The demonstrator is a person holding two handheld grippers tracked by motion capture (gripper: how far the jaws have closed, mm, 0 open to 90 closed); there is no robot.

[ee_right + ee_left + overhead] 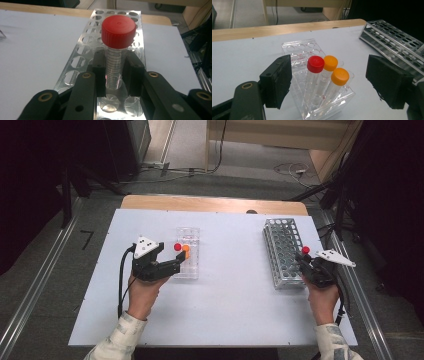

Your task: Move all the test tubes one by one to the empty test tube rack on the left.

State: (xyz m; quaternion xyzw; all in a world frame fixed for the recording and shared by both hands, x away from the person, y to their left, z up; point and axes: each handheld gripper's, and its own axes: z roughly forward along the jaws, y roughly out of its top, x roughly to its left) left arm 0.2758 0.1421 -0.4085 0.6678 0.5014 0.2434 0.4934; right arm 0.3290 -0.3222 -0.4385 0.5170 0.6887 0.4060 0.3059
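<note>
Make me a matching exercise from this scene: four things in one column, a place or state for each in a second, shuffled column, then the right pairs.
Things
1. left gripper
2. right gripper
3. clear plastic rack
4. metal rack

Places or states
A. at the table's right side, full of round holes
B. fingers apart, either side of three capped tubes
C. holds one red-capped and two orange-capped tubes
D. shut on a red-capped tube over the metal rack

Pairs: 1-B, 2-D, 3-C, 4-A
</note>
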